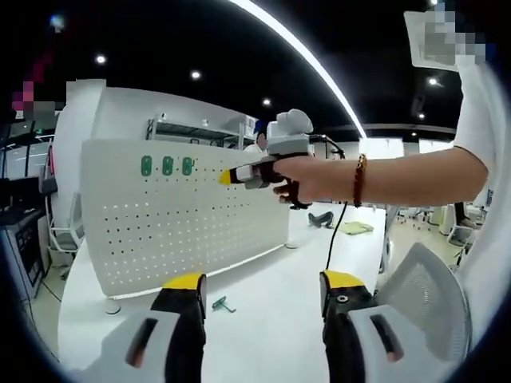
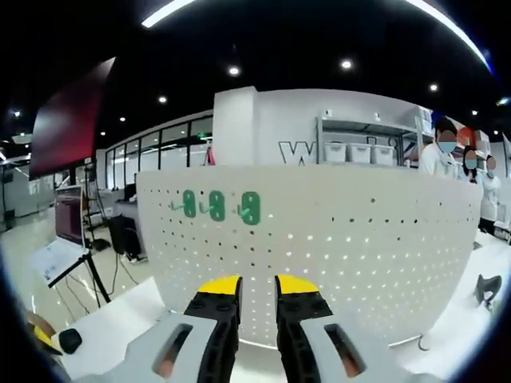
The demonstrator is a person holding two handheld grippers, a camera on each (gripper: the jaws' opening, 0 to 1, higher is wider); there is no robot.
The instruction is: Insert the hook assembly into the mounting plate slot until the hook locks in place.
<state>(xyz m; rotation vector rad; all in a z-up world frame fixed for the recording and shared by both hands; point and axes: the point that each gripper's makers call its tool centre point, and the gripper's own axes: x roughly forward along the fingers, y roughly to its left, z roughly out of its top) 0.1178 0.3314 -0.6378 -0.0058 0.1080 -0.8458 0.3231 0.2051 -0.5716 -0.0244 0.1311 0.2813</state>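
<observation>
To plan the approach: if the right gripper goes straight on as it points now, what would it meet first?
Most likely the white pegboard, on its bare holes below and right of the three green hooks. The right gripper looks empty; depth is unclear.

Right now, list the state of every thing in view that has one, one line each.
pegboard: upright on the white table, three green hooks already in its upper holes.
green hooks: mounted in a row, side by side.
loose hook: lying flat on the table before the pegboard, not held.
left gripper: open, holding nothing.
right gripper: jaws nearly together, a narrow gap, nothing visible between them.
</observation>
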